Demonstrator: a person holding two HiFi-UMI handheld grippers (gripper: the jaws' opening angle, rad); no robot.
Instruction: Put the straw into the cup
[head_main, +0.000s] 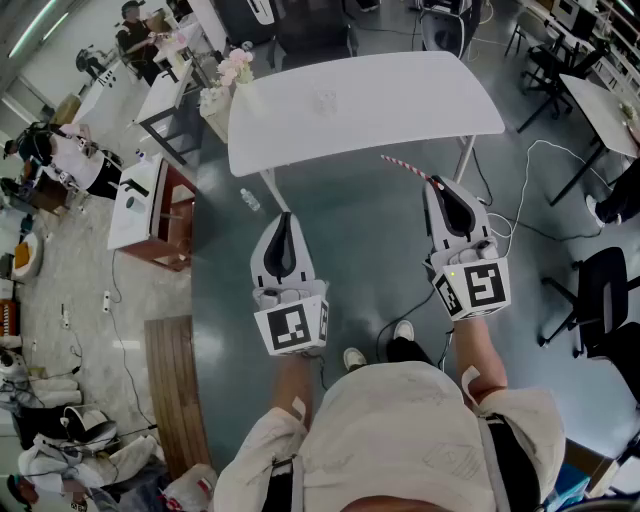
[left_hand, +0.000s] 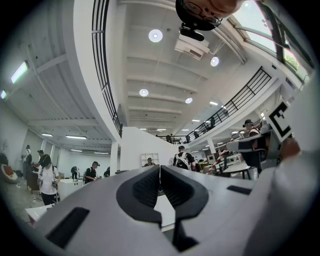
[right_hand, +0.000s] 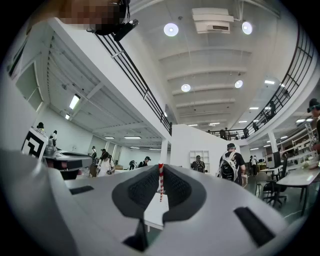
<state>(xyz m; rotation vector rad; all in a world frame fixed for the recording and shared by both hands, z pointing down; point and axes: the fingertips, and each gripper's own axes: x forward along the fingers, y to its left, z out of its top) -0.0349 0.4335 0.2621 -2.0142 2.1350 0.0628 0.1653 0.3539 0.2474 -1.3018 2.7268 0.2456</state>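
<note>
Jaws first: the right gripper (right_hand: 161, 172) has its two dark pads pinched on the red-and-white striped straw (right_hand: 160, 183), and that is a firm grip. In the right gripper view the straw stands upright in the narrow slot between the pads, its striped end poking out just past the tips. From the head view it juts out of those same tips, forward and off toward the left gripper's side, with its far end reaching the near edge of the white table (head_main: 360, 100).

Over to the left gripper (left_hand: 159, 168): pads pressed flat together, only a thin seam showing, nothing between them. Both grippers are held out side by side and apart from each other in front of the person, both noses aimed at the table ahead. The table sits just beyond the right jaws and a bit further off the left ones. A bunch of flowers (head_main: 232, 70) sits by the table's corner, ahead of the left jaws and off to their outer side.
</note>
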